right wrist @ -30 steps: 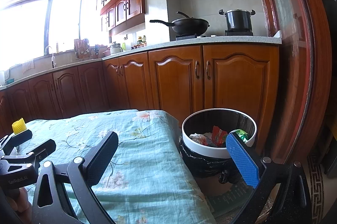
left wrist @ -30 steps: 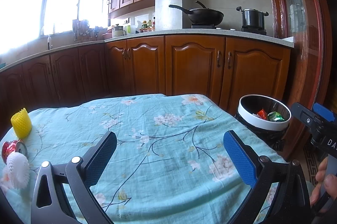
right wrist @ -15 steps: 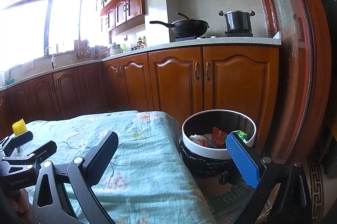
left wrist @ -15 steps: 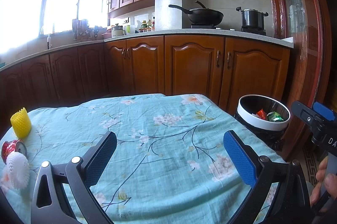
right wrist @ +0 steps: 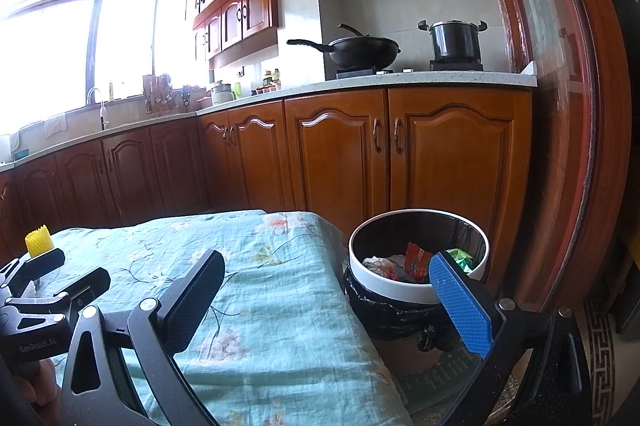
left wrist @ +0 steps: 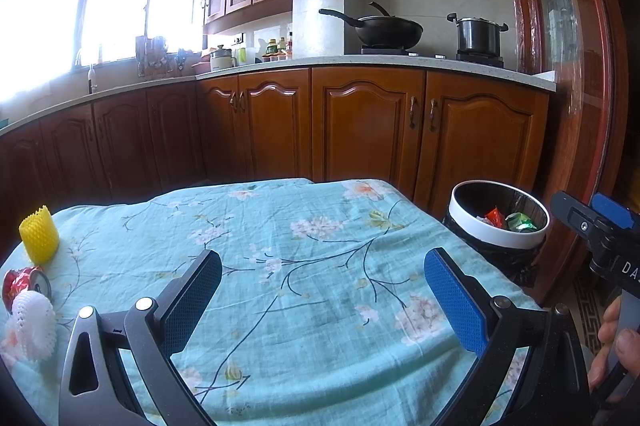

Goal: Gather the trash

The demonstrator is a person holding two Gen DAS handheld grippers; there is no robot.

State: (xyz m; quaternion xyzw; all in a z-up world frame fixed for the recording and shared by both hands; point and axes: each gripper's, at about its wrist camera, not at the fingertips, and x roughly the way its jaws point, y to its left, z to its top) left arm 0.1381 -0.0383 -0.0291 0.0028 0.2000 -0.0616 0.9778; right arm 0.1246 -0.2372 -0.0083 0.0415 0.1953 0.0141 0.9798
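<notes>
Blue-green cloth with pink flowers covers the tabletop (left wrist: 304, 266) in front of us. Our left gripper (left wrist: 320, 302) hangs over the middle of the cloth with its fingers spread wide and nothing between them. Our right gripper (right wrist: 324, 300) is spread wide too and holds nothing — one finger sits over the edge of the cloth, the other over the bin.

Three bits of trash lie at the far left side of the tabletop. We see a yellow foam net (left wrist: 39, 240) standing up, a crushed red can (left wrist: 25, 283) on its side nearer to us, and a white foam net (left wrist: 32, 322) touching the can.

On the floor just beside the right edge of the tabletop stands the white-rimmed bin (right wrist: 400, 288) with a black bag in it. Inside we see a red wrapper (right wrist: 416, 260), a green wrapper (left wrist: 520, 222) and some crumpled pale stuff.
</notes>
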